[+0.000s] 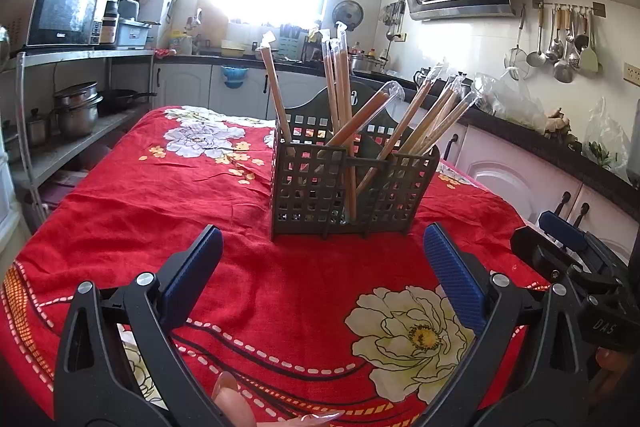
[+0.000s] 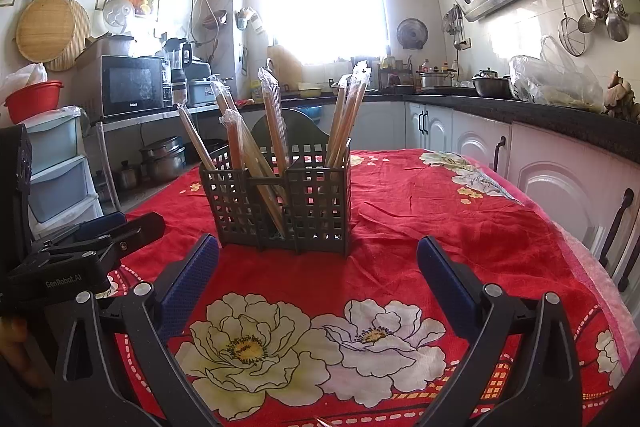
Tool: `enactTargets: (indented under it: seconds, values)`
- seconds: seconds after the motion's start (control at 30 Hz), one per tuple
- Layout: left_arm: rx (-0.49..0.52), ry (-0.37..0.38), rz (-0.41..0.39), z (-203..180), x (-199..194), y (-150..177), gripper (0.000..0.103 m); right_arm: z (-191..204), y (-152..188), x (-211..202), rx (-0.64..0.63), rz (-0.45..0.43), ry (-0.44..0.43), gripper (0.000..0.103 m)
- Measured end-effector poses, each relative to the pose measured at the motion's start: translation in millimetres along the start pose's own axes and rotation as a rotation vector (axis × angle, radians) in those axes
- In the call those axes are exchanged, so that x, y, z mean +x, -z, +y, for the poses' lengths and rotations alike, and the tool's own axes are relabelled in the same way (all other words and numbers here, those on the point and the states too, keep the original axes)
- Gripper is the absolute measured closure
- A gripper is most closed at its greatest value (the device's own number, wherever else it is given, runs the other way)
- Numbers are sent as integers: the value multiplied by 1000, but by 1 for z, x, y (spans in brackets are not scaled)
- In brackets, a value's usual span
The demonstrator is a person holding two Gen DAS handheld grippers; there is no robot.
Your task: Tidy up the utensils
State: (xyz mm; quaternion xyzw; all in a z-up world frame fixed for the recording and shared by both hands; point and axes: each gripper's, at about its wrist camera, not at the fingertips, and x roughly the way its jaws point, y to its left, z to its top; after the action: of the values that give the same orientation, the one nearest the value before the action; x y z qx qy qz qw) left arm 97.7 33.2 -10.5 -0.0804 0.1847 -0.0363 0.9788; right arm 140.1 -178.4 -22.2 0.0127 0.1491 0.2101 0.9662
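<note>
A dark grey lattice utensil holder [image 1: 352, 187] stands on the red flowered tablecloth [image 1: 160, 195]; it also shows in the right wrist view [image 2: 280, 203]. Several plastic-wrapped pairs of wooden chopsticks [image 1: 344, 95] stand in its compartments, leaning in different directions, and show in the right wrist view [image 2: 276, 123] too. My left gripper [image 1: 322, 247] is open and empty, just in front of the holder. My right gripper [image 2: 318, 255] is open and empty, also just short of the holder. Each gripper shows at the edge of the other's view.
The tablecloth [image 2: 440, 219] covers the whole table. Kitchen cabinets [image 2: 560, 179] and a dark countertop run along the right. A metal shelf with pots [image 1: 76, 111] and a microwave [image 1: 64, 11] stands on the left. Ladles hang on the right wall [image 1: 560, 43].
</note>
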Motion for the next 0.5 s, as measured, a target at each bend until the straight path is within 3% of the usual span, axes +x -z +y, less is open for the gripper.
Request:
enactTargets:
  seconds: [0.5]
  values:
    - [-3, 1, 0, 0, -1, -1, 10, 1, 0, 0, 0, -1, 1, 6]
